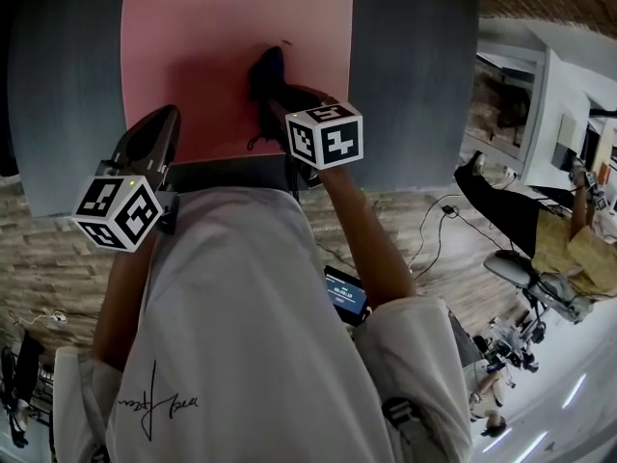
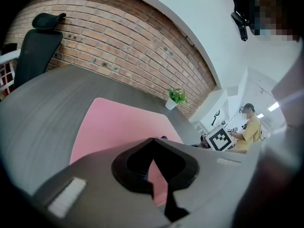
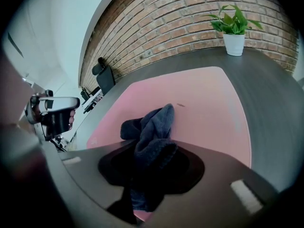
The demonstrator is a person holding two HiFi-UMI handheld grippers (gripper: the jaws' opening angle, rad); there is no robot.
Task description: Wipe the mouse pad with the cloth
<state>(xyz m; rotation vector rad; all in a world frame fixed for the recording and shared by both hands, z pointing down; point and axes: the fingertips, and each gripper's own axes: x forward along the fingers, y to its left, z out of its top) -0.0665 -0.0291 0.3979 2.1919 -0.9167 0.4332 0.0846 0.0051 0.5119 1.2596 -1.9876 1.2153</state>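
Grey table carries pink mouse pad, potted plant

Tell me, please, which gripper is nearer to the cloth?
Right. The right gripper clamps the cloth in its jaws over the pad; the left gripper sits at the pad's near left corner, jaws shut, clear of the cloth.

A potted plant stands on the grey desk by a brick wall.
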